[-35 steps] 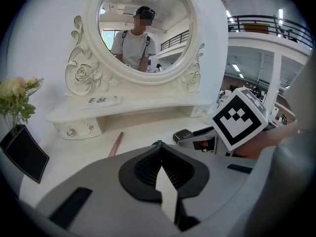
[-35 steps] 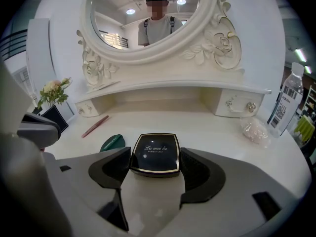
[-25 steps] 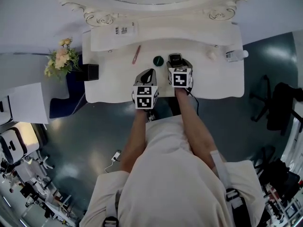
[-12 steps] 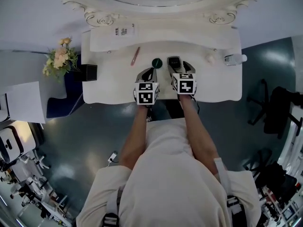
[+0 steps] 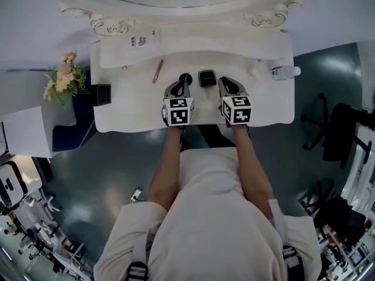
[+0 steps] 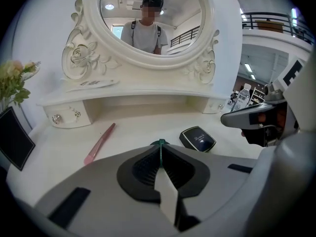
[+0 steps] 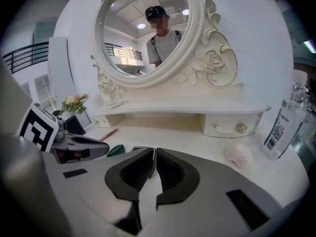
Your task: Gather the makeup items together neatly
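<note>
Although the black square compact [image 5: 207,78] and the small dark-green round item [image 5: 186,76] already sit side by side at the centre of the white ornate table [image 5: 123,107], the gathering looks only partly done. The left hand-held gripper [image 6: 160,151] has its tips right at the green item. Its jaws are drawn all but together, leaving a hairline slit through which a sliver of green shows. Since the right gripper view puts that item just ahead of the tips, I judge it is not clamped. The right hand-held gripper [image 7: 154,154] has just been closing its jaws, which now stand nearly touching with nothing between them, the compact lying free just beyond. What the coming move likely turns on is the slim pink cosmetic pencil [image 5: 157,71]. In the head view it lies apart from the pair, up and to the left of the left hand-held gripper, its long axis running steeply up the frame with a slight lean to the right, roughly parallel to the way that gripper points. The left hand is plainly the nearer, and its jaws would have to open and straddle the shaft crosswise. Toward the right of the frame, a pale pink soft lump [image 5: 253,71] and a clear plastic bottle [image 5: 285,71] lie nearer the right hand-held gripper.
</note>
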Tool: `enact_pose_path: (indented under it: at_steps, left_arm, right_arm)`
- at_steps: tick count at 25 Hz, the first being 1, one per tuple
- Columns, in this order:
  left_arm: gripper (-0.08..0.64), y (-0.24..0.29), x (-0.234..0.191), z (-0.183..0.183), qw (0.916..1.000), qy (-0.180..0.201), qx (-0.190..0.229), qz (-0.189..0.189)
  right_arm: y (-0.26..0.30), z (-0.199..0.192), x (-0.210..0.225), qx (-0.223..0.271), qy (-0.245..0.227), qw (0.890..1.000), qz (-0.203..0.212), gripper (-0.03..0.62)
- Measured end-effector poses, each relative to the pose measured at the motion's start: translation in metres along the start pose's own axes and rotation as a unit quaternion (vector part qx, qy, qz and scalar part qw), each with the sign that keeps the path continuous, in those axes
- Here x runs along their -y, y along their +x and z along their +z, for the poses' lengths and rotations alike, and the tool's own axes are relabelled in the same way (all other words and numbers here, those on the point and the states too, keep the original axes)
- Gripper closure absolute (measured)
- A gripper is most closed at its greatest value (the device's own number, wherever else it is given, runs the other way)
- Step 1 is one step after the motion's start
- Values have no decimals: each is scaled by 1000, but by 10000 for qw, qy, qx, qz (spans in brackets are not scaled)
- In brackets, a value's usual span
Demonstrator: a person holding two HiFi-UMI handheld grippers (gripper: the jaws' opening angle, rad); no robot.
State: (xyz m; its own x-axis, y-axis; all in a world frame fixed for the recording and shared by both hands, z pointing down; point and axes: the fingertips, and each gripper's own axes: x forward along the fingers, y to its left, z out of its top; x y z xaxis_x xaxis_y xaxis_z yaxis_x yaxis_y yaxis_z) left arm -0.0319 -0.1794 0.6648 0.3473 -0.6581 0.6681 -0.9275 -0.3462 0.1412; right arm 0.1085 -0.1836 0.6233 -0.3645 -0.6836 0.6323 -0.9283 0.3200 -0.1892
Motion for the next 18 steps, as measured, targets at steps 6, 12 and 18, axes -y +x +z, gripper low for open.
enact_pose_path:
  at_steps: [6, 12, 18]
  left_arm:
    - [488, 12, -1, 1, 9998, 16, -101, 153]
    - [488, 23, -4, -4, 9983, -254, -252, 457]
    - [489, 23, 1, -6, 9933, -605, -442, 881]
  right_arm:
    - [-6, 4, 17, 29, -111, 9996, 270, 540]
    - [-9, 14, 38, 85, -260, 9989, 385, 540]
    - [-8, 16, 59, 58, -363, 9988, 311, 540]
